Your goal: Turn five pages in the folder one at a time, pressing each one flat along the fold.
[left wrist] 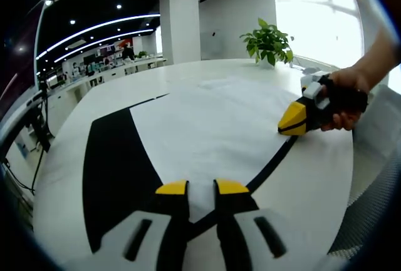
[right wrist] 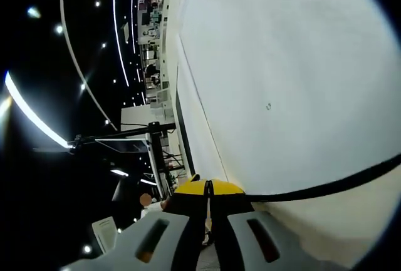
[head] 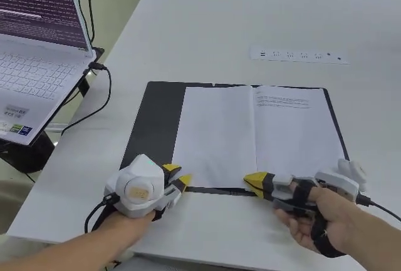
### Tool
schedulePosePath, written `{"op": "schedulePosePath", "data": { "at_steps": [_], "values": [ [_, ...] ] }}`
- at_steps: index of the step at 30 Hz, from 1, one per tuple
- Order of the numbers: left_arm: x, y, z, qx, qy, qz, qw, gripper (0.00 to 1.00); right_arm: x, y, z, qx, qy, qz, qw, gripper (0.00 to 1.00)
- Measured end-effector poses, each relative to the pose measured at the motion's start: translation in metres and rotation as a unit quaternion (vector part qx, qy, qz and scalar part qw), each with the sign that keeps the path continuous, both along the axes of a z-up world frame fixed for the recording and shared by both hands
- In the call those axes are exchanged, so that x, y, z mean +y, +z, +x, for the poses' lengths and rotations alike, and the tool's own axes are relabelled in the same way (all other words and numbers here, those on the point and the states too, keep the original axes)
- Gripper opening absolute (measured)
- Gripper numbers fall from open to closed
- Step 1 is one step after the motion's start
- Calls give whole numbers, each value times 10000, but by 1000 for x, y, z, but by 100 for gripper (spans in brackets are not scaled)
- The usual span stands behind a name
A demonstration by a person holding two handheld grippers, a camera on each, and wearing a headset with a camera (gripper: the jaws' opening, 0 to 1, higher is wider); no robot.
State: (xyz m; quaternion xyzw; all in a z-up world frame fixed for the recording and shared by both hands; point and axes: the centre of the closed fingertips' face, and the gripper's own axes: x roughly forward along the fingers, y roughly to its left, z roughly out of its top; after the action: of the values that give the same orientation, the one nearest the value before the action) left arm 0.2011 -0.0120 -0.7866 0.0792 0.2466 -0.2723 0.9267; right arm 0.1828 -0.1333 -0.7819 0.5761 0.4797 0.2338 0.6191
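Observation:
A black folder (head: 156,121) lies open on the white table, with a blank white page (head: 216,133) left of the fold and a page with a few printed lines (head: 291,133) right of it. My left gripper (head: 180,176) (left wrist: 202,188) rests at the folder's near edge by the left page's corner, jaws a little apart and holding nothing. My right gripper (head: 255,180) (right wrist: 207,187) is shut and empty, turned on its side, its yellow tip at the near edge just below the fold. In the left gripper view the right gripper (left wrist: 291,121) touches the page (left wrist: 207,127).
An open laptop (head: 37,64) stands on a stand at the left, with a black cable (head: 94,105) looping toward the folder. A white power strip (head: 299,55) lies beyond the folder. A potted plant (left wrist: 269,42) sits at the far end of the table.

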Motion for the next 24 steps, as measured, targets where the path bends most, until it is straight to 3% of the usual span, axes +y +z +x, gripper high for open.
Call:
{"op": "schedulePosePath", "data": {
  "at_steps": [7,10,13,15,16,18,19,22,24],
  "values": [
    [1,-1,1,39,57,-1,10000,14,-4,-5,-26,117,312,-158,9993,0],
    [1,-1,2,155,163,-92,9997,14,-9,4,-34,65,297,-126,9995,0],
    [-2,0,1,388,223,-232,9987,19,-15,23,-34,-257,298,-155,9991,0],
    [-7,2,-4,681,209,-325,9969,25,-20,38,-34,-464,229,-189,9985,0],
    [-6,1,-5,778,235,-284,9963,25,-24,44,-32,-631,158,-257,9975,0],
    [-3,0,-11,1119,389,-198,9928,22,-35,59,-28,-918,-15,-385,9950,0],
    [-2,2,-12,1163,407,-142,9923,22,-42,66,-29,-1069,-24,-468,9932,0],
    [-4,21,-14,954,373,-301,9943,25,-64,72,-29,-1412,-81,-953,9854,0],
    [-5,33,-18,881,333,-320,9950,25,-81,77,-30,-1656,-90,-1305,9775,0]
  ]
}}
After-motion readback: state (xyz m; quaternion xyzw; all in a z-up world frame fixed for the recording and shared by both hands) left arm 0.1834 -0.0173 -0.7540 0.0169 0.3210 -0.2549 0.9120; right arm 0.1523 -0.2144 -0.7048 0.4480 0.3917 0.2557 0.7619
